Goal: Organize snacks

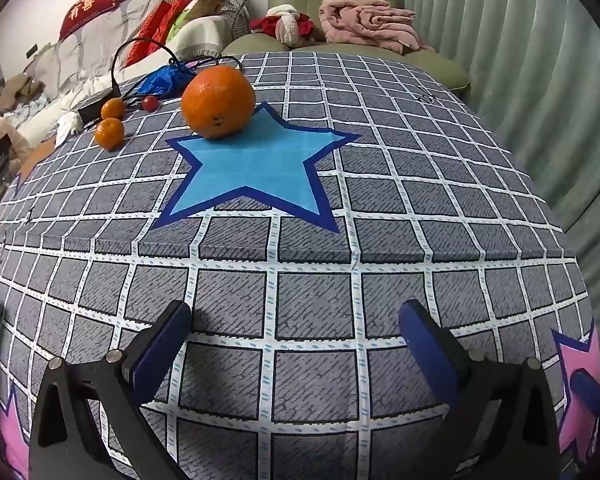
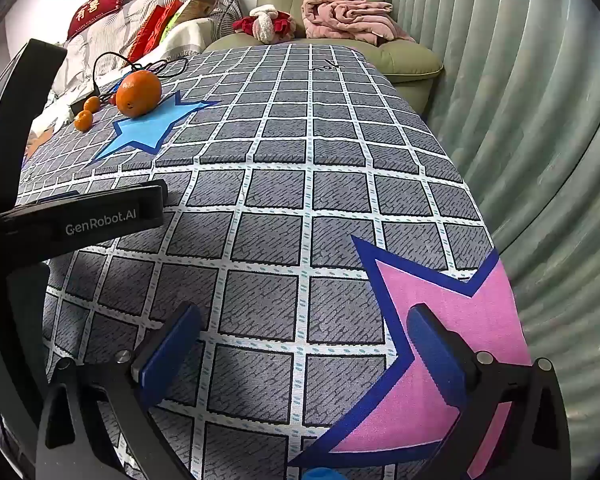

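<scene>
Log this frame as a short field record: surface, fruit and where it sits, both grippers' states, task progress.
surface: checked cloth with star patches
large orange: on the upper tip of the blue star
small oranges: two, left of the large one, off the star
red fruit: small, beside the cables
pink star: bare, under right gripper
left gripper: open, empty
right gripper: open, empty
progress: nothing grasped yet

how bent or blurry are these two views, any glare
Left wrist view: grid cloth bulges into curves, corners go black, big orange stays sharp. Right wrist view: same bulge, curtain bows, pink star is crisp, no strong glare.
</scene>
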